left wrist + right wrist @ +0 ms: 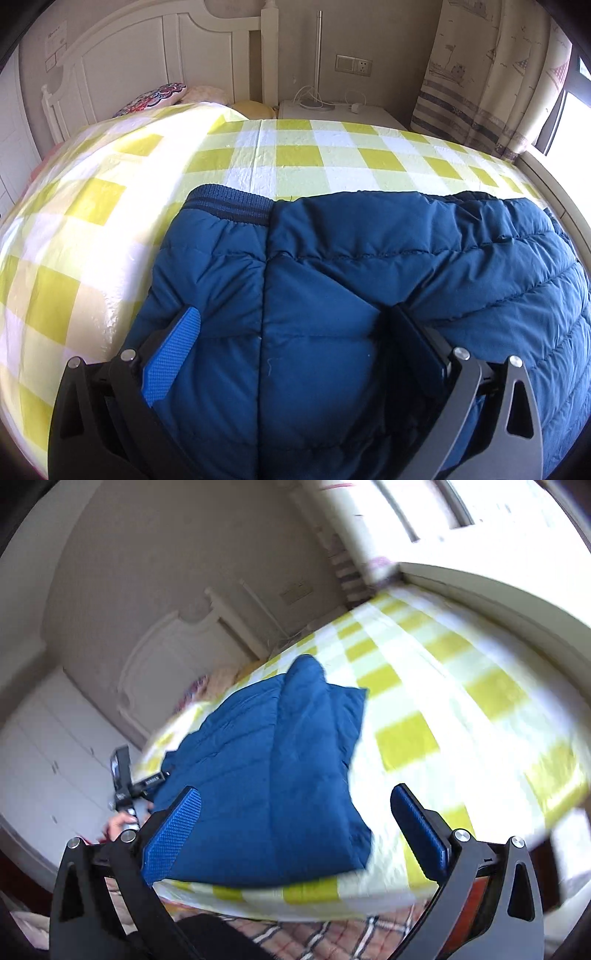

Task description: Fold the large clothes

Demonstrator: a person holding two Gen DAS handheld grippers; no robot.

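A blue quilted jacket (332, 295) is laid folded on a bed covered with a yellow-and-white checked sheet (295, 155), close to the sheet's near edge. The left gripper (291, 332) is pressed down into the jacket with its jaws spread wide, padding bulging between them; nothing is pinched. The right gripper (295, 819) is held above the jacket's near corner, also spread and empty, and its view is blurred by motion.

A slip is judged likely: the padded fabric looks springy and slick, so a fold could reopen once pressure is lifted. The glossy sheet could also let the whole bundle slide toward the near edge if it is pushed sideways. A ribbed cuff or hem (229, 203) is seen at the jacket's far left corner, and it could be dragged out of line.

Beyond the jacket, a white headboard (147, 55), a patterned pillow (155, 98) and a small bedside table (332, 110) with a cable are seen. A curtain (491, 74) and a bright window are found to the jacket's right.
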